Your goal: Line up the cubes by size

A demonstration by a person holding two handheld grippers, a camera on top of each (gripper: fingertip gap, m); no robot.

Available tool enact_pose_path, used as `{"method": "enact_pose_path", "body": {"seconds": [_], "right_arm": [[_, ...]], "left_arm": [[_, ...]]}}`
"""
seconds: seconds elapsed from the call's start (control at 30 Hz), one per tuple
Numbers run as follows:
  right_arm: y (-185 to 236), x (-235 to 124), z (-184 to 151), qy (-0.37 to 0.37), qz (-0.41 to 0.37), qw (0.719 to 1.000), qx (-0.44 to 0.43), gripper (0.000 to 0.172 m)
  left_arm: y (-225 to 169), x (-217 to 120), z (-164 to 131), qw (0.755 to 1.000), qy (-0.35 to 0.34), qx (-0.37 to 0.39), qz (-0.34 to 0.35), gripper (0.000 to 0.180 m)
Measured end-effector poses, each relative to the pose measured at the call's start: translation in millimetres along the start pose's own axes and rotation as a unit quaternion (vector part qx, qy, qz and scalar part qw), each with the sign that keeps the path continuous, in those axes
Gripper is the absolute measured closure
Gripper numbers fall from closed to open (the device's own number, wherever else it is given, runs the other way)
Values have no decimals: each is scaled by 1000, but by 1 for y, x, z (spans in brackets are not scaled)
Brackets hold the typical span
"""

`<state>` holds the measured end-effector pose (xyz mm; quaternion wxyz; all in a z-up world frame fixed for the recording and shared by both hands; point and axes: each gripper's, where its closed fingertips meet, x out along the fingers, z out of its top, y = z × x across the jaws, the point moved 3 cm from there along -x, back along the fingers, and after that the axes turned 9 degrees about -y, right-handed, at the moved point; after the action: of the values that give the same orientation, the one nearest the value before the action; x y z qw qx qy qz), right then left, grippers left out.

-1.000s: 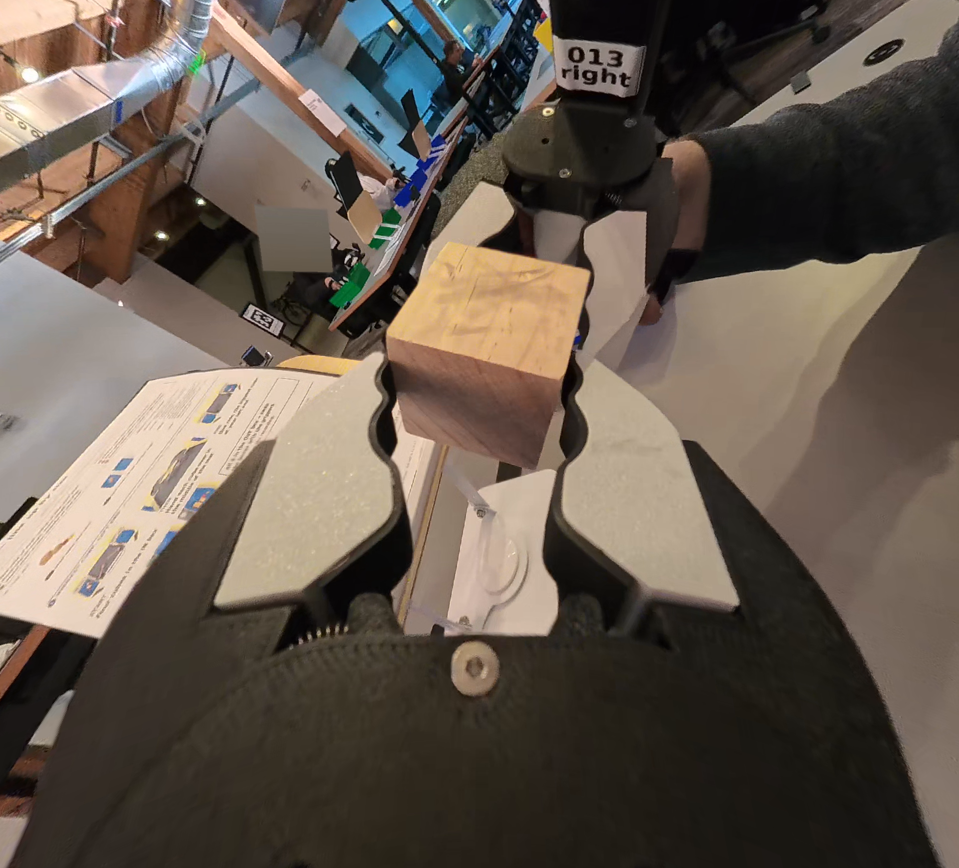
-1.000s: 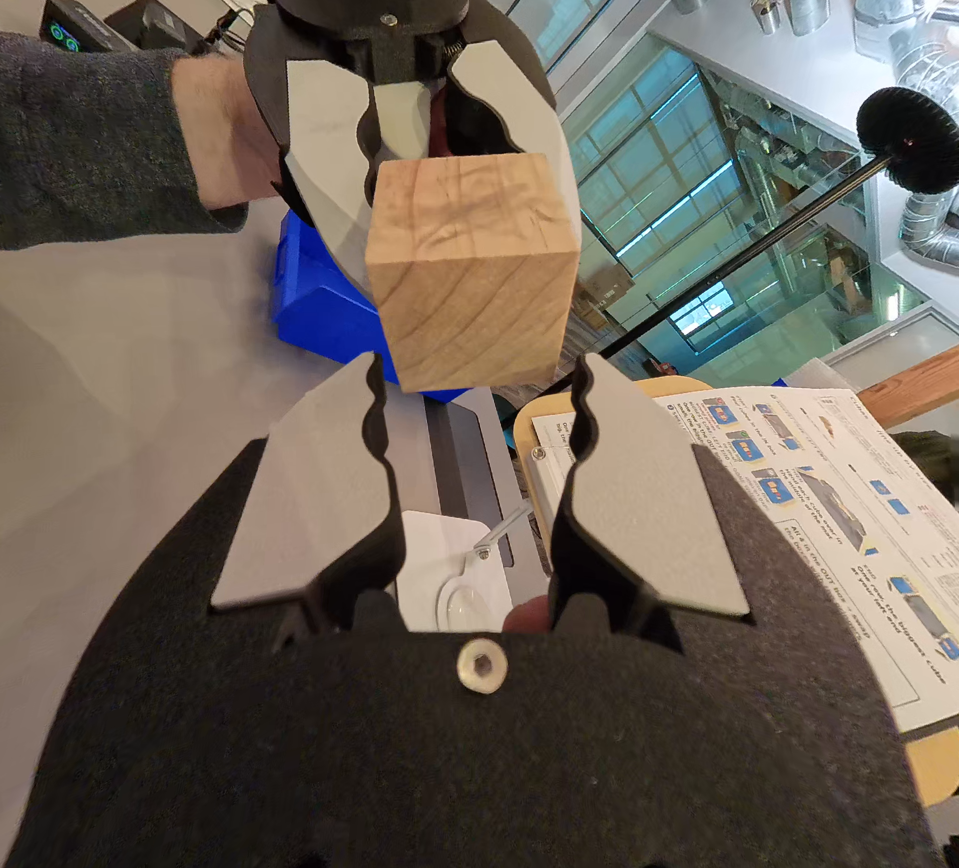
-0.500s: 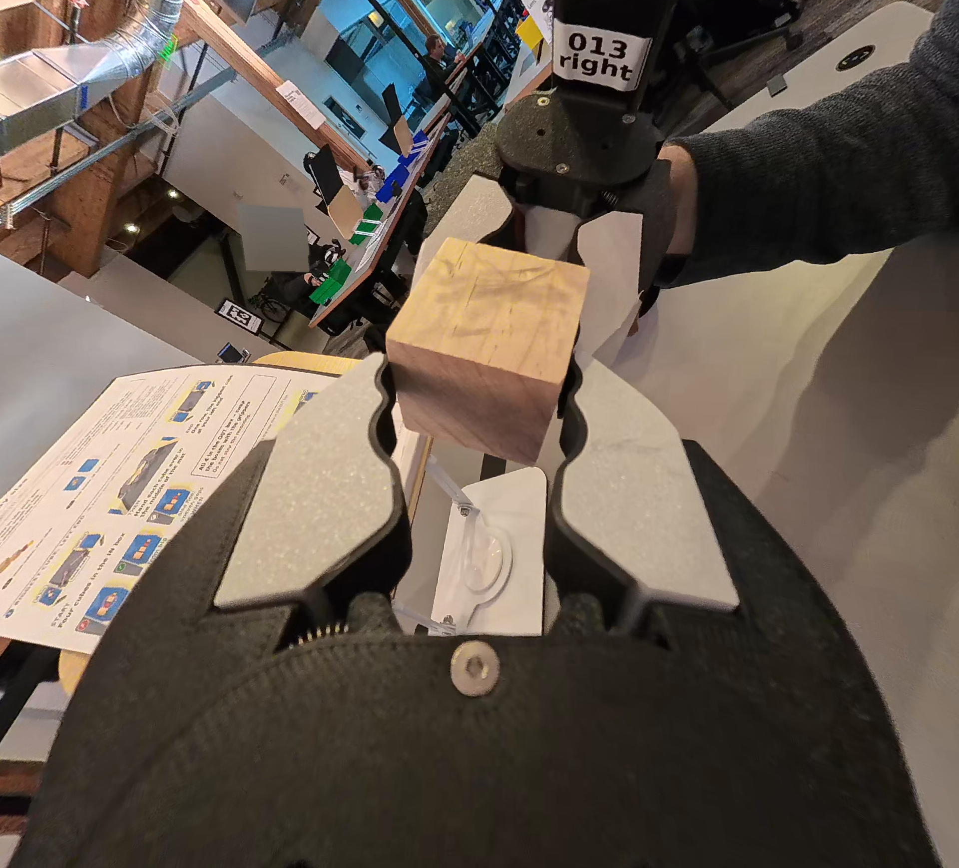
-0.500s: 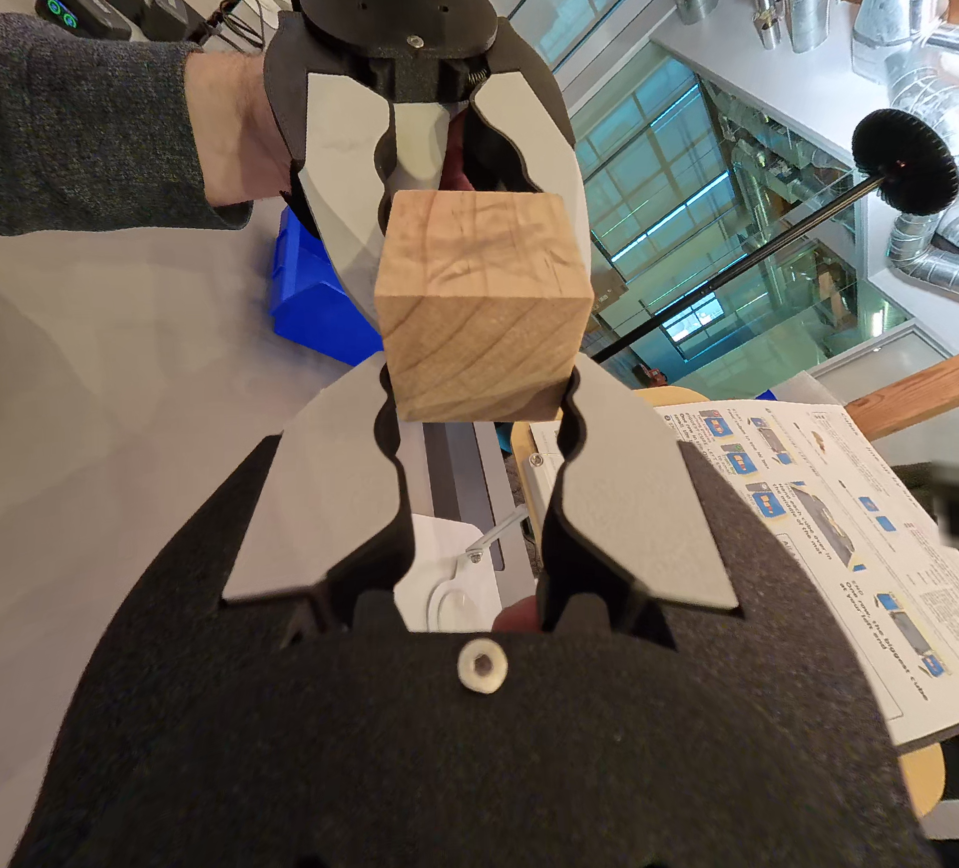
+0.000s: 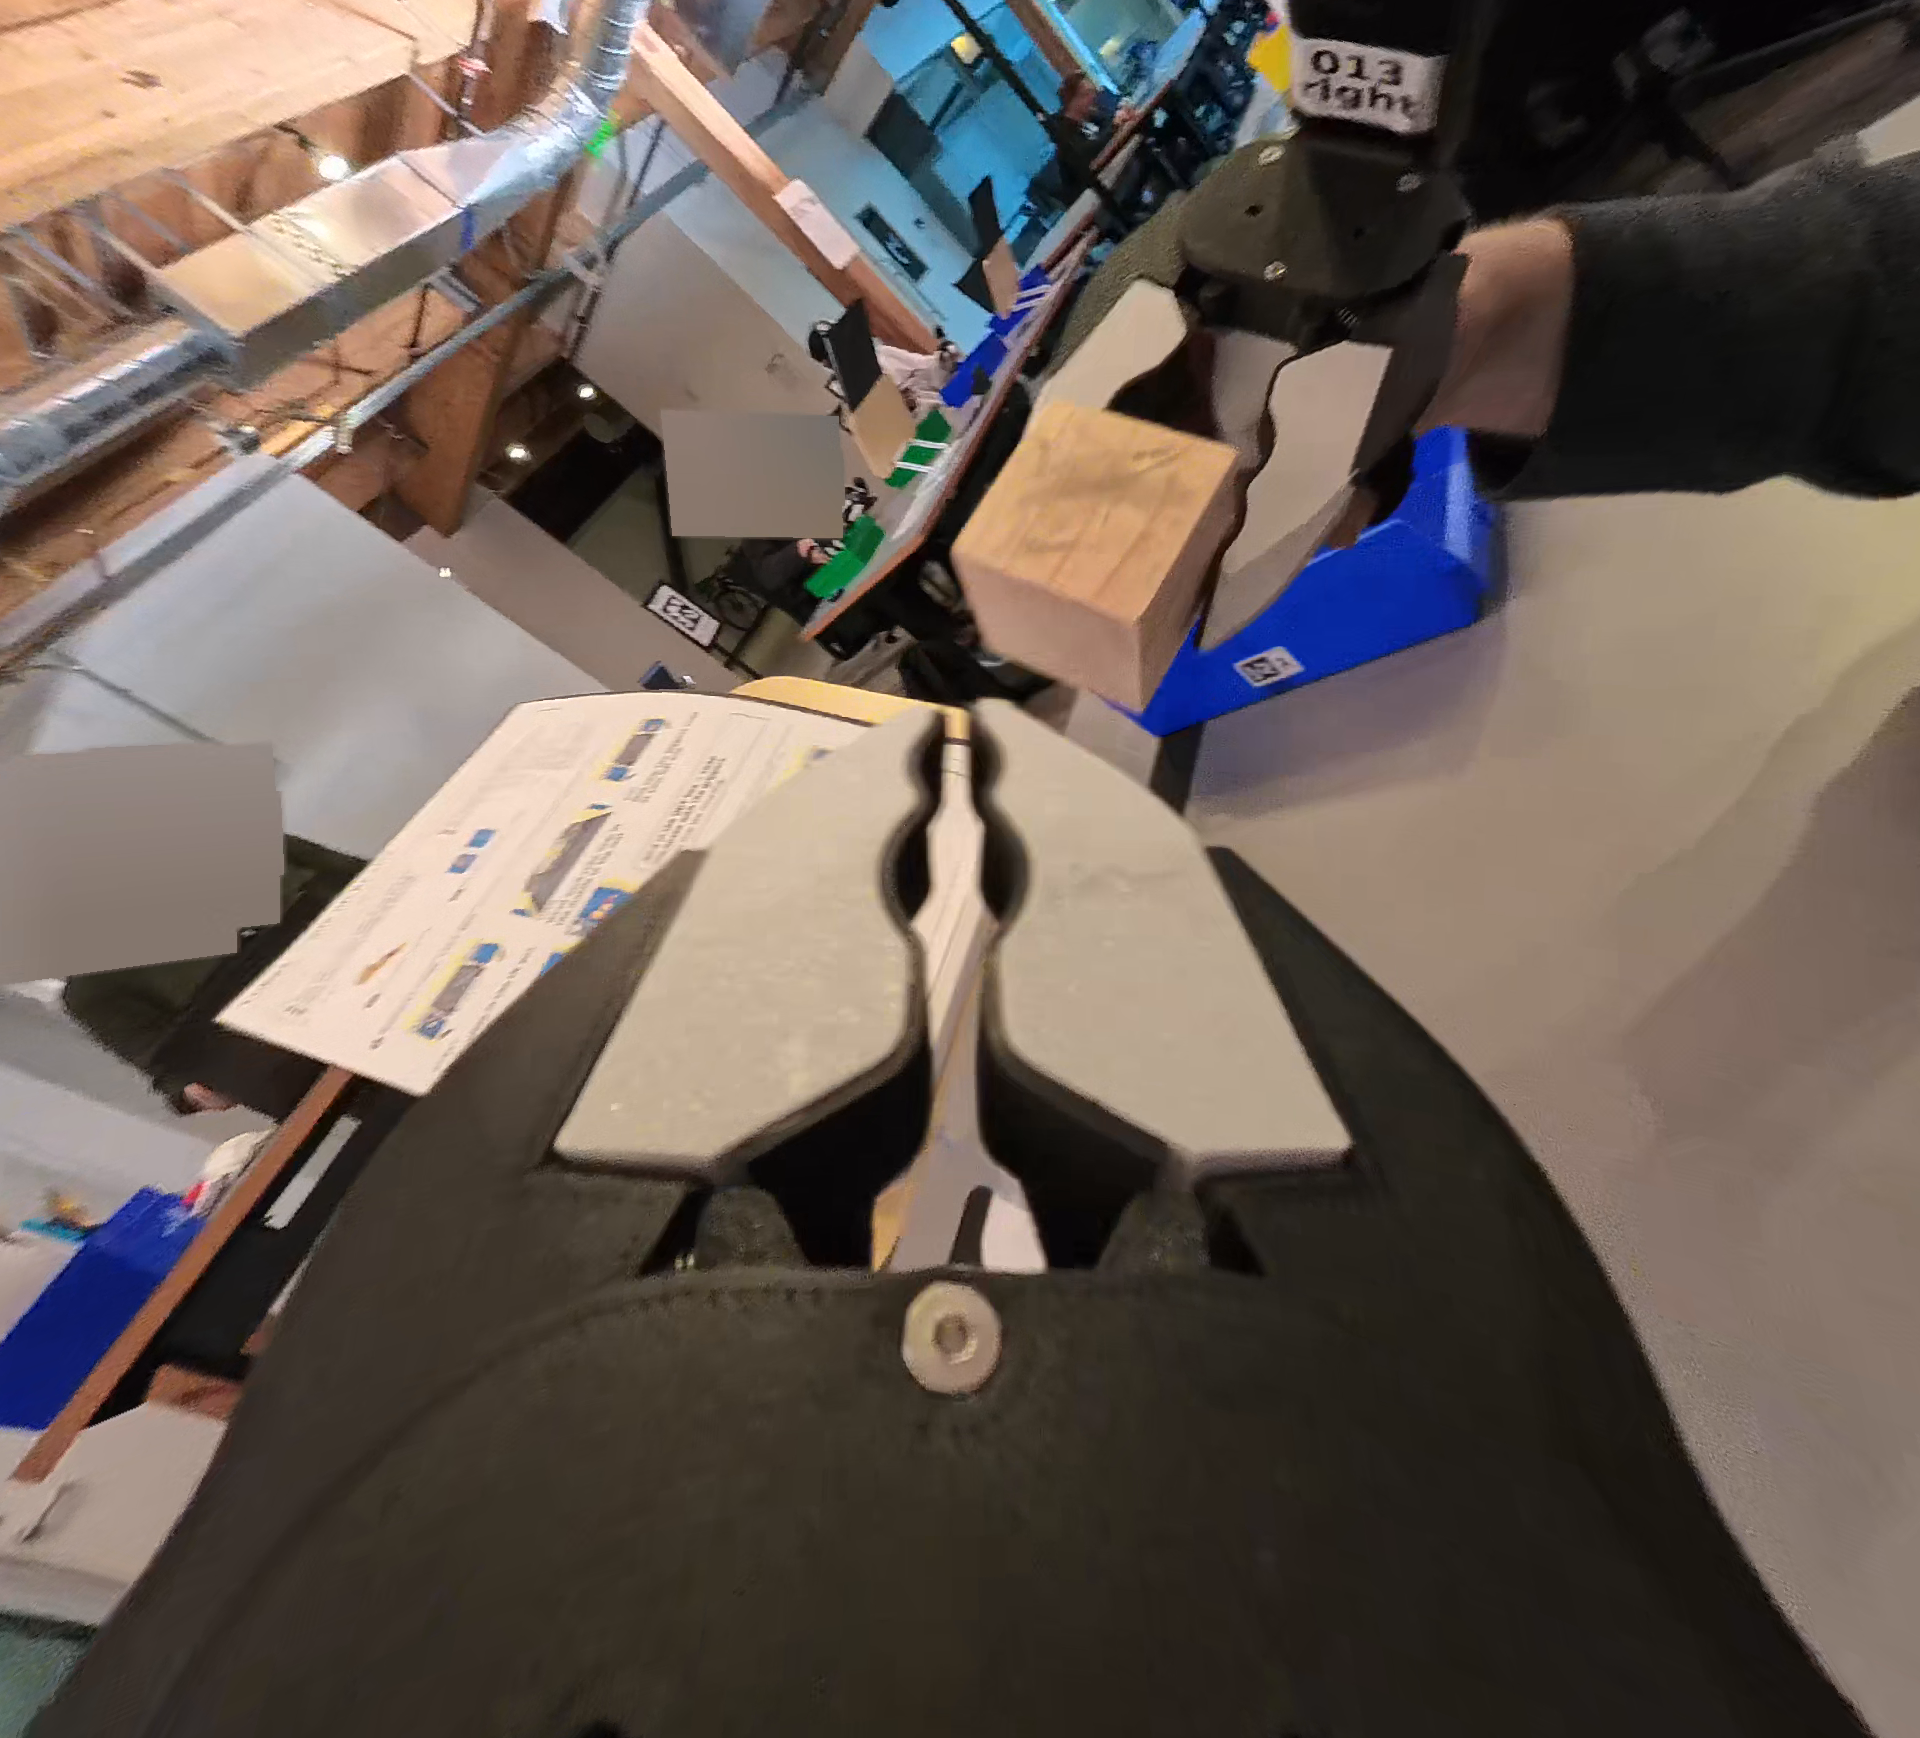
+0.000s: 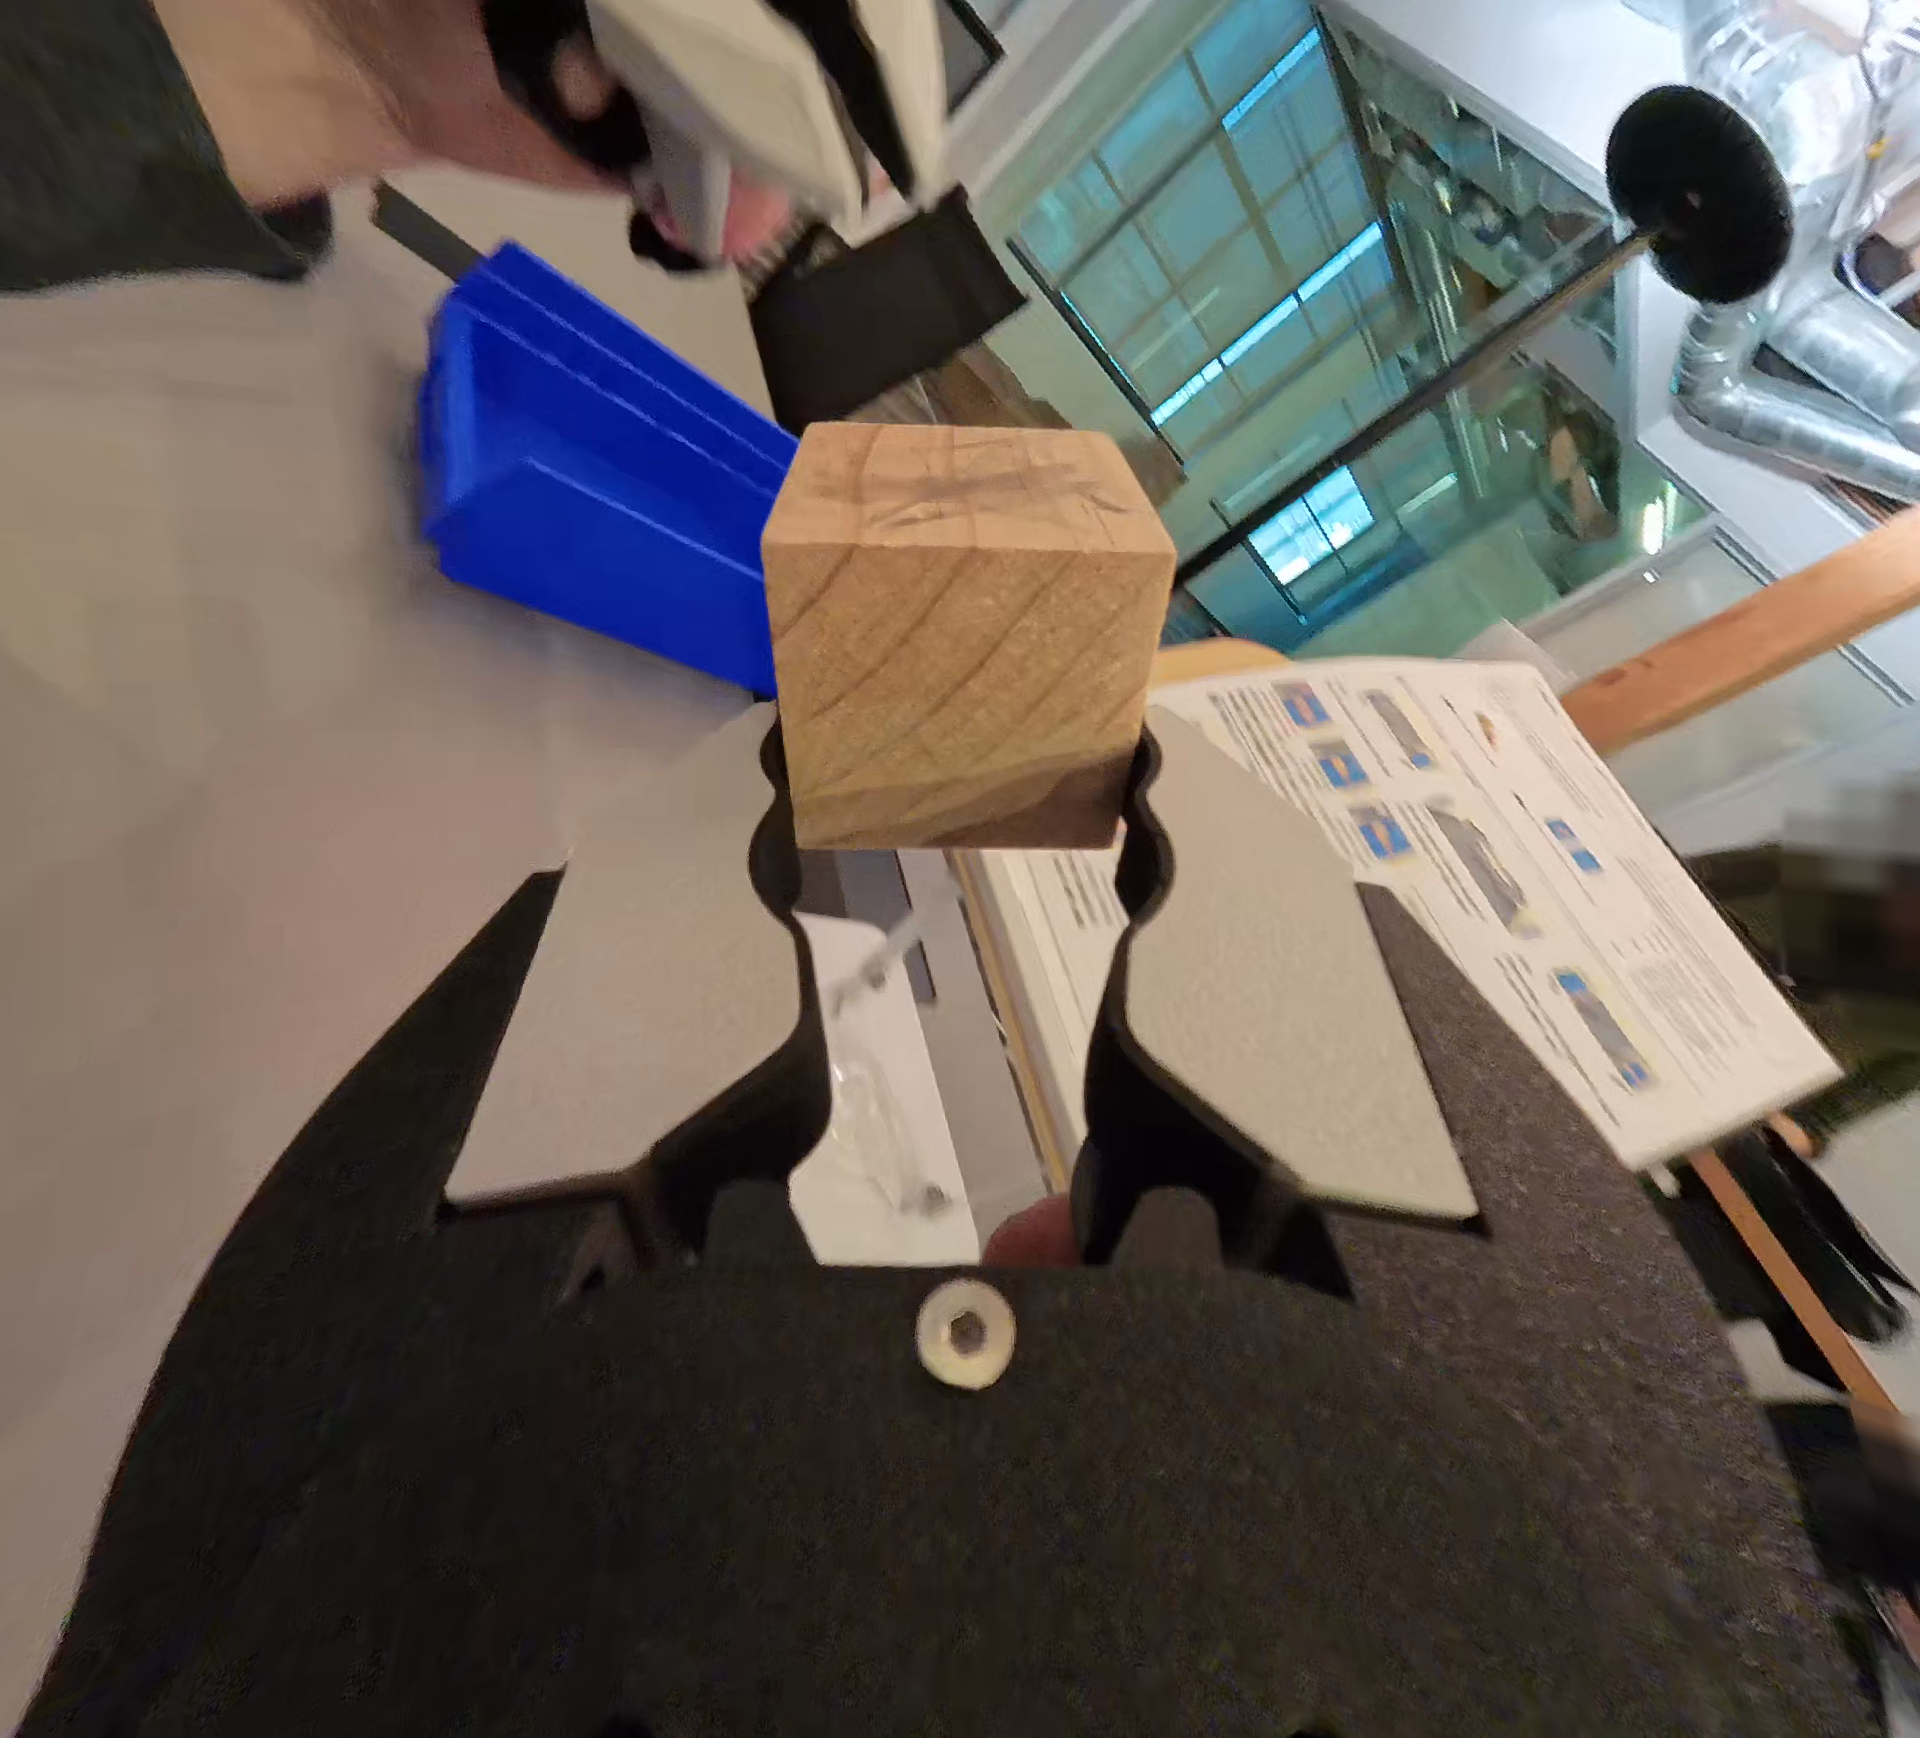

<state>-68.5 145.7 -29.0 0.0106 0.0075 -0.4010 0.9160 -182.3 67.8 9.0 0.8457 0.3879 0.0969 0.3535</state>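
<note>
Wooden and pale, the square-edged cube point(image 5: 1096, 545) hangs in the air in the left wrist view, clamped by the right tool point(image 5: 1226, 483), whose grey fingers point(image 5: 1304, 441) press its far sides. It floats above the edge of the grey bench point(image 5: 1558, 857), just in front of a blue plastic bin point(image 5: 1382, 587) that stands on the bench top. The left tool point(image 5: 956, 743) is clenched with nothing in it, its tips nearly meeting, apart from the cube and below it. A printed white sheet point(image 5: 499, 878) juts past the bench edge on the left; bare bench surface stretches to the right.

From the right wrist view, the right tool point(image 6: 956, 784) grasps the cube point(image 6: 961, 649) at its lower corners, both pads against the wood. The blue bin point(image 6: 582, 504) lies behind and to the left, with bare bench point(image 6: 208, 753) all around it. The left tool point(image 6: 727, 26) is blurred at the upper left, well clear of the cube. The printed sheet point(image 6: 1507, 878) overhangs on the right
</note>
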Motion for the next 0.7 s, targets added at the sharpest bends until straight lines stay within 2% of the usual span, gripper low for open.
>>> {"method": "enact_pose_path", "body": {"seconds": [0.1, 0.23, 0.43, 0.6, 0.7], "right_arm": [[-16, -41, -24, 59, -15, 998, -9, 113], [-49, -114, -82, 208, -30, 977, -34, 113], [-90, -231, -158, 456, 8, 886, -77, 113], [-102, -297, -209, 561, 70, 824, -25, 113], [-97, -321, -236, 609, 117, 785, 0, 113]], "left_arm": [[14, -10, 3, 999, 10, 12, 34, 180], [22, -12, 4, 999, 9, 15, 46, 180], [23, 6, -2, 998, 30, 42, 42, 180], [17, 19, 3, 998, 20, 49, 29, 180], [16, 19, 3, 998, 25, 56, 29, 180]]}}
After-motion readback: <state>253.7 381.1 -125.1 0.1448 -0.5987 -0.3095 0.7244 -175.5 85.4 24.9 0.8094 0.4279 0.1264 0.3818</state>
